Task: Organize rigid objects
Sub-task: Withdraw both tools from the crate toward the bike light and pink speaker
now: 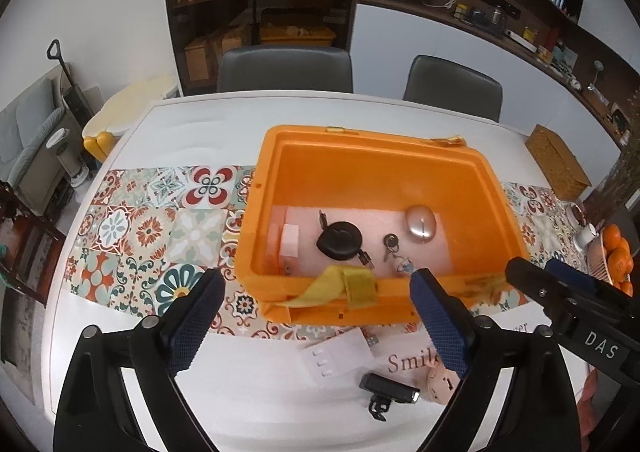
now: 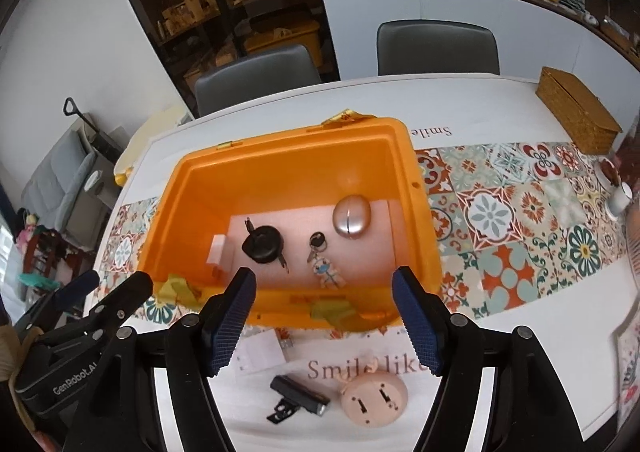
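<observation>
An open orange bin (image 1: pixel 276 172) (image 2: pixel 416 188) stands on the table. Inside lie a black round retractable reel (image 1: pixel 340 242) (image 2: pixel 263 243), a key with a figure keychain (image 1: pixel 394 250) (image 2: pixel 322 256), a silver oval case (image 1: pixel 421 228) (image 2: pixel 352 217) and a small white block (image 1: pixel 289 240) (image 2: pixel 217 250). In front of the bin lie a black bike light (image 1: pixel 390 392) (image 2: pixel 298 398), a pink round plug-like object (image 2: pixel 374 400) (image 1: pixel 438 386) and a white card (image 1: pixel 340 358) (image 2: pixel 260 352). My left gripper (image 1: pixel 316 316) and right gripper (image 2: pixel 324 320) are both open and empty, above the table in front of the bin.
A patterned tile runner (image 1: pixel 132 236) (image 2: pixel 520 228) crosses the white table. A woven box (image 2: pixel 576 116) (image 1: pixel 558 162) sits at the far right. A plate of oranges (image 1: pixel 616 256) and cups (image 2: pixel 618 196) stand at the right edge. Two grey chairs (image 1: pixel 284 68) stand behind the table.
</observation>
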The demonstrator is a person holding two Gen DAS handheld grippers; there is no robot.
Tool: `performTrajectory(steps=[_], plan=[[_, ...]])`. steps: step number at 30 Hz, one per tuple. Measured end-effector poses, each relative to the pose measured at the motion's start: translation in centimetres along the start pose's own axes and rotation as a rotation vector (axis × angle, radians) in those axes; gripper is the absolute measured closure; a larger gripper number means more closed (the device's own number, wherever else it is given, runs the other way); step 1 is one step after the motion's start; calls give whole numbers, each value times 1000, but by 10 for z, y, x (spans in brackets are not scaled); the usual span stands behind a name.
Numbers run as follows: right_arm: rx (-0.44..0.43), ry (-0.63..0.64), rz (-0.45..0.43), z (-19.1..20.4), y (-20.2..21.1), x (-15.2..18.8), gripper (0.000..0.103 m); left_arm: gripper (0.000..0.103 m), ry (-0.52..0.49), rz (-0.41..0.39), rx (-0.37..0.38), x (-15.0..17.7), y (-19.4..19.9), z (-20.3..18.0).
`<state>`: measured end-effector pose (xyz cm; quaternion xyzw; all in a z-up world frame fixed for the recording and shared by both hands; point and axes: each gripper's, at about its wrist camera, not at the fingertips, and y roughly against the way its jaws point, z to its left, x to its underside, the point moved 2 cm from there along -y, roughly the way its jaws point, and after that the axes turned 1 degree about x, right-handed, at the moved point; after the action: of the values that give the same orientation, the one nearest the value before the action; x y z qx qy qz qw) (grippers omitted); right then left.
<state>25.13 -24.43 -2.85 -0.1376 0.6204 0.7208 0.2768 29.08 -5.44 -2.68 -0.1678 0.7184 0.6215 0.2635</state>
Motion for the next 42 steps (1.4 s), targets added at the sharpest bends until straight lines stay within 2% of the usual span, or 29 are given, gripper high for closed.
performTrajectory(steps=[5,16,25,37,42], plan=[[-5,-21,19,-7,2,14,31,7,20,5,18,11,4,0],[20,-36,98,-21,-14,48,27,7,-5,92,10,45,-13,-9],[56,-29,161,-28,-36,68,24,7,-46,135,-33,67,-28,-18],[84,-44,259,-39,-65,90,24,7,-75,225,-54,90,-58,-23],[106,-46,281,-41,-75,98,19,7,-94,250,-69,98,-68,-26]])
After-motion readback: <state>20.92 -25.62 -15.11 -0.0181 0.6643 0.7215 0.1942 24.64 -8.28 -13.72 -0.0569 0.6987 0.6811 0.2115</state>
